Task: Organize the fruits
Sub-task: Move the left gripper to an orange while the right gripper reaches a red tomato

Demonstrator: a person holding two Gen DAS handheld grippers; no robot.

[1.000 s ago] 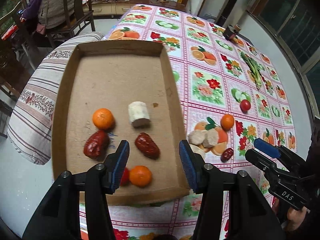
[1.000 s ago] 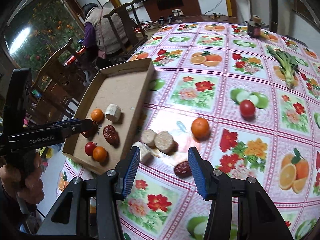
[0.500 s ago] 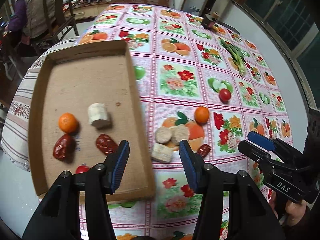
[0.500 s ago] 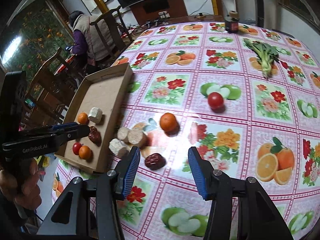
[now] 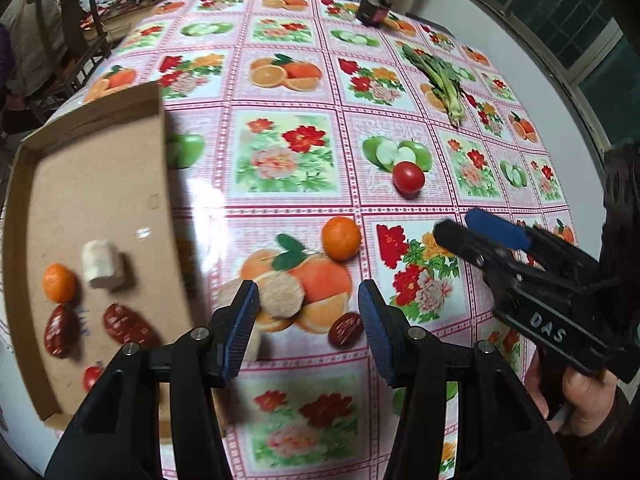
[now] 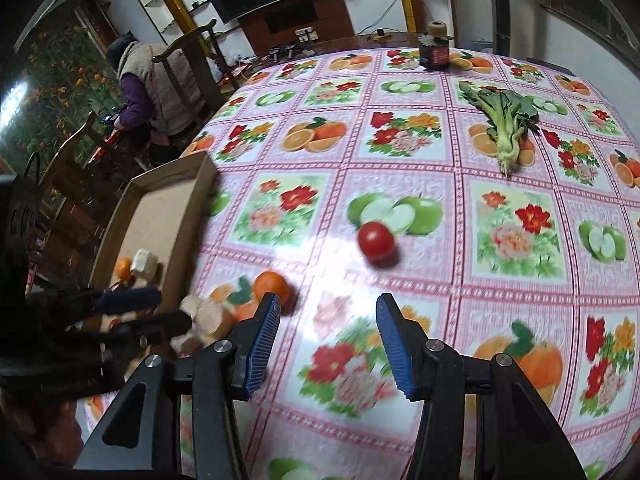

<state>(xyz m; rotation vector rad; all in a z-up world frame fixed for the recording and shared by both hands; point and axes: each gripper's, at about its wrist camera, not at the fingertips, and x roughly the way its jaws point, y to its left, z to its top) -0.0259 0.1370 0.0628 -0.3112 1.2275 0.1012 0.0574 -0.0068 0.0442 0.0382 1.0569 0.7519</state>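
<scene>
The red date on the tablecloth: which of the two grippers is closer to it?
Left. The red date lies between the left gripper fingers, nothing gripped. The right gripper hovers further off beyond it.

Leafy greens (image 6: 505, 120) lie near a dark jar (image 6: 435, 48)

In the left wrist view the left gripper's finger (image 5: 240, 328) covers part of a pale root slice (image 5: 228, 296), and the cherry tomato (image 5: 93, 376) in the cardboard tray (image 5: 100, 184) is half hidden behind the arm. In the right wrist view the root slices (image 6: 204, 316) are smeared by blur, and the left gripper (image 6: 136, 312) hides the tray's near end.
</scene>
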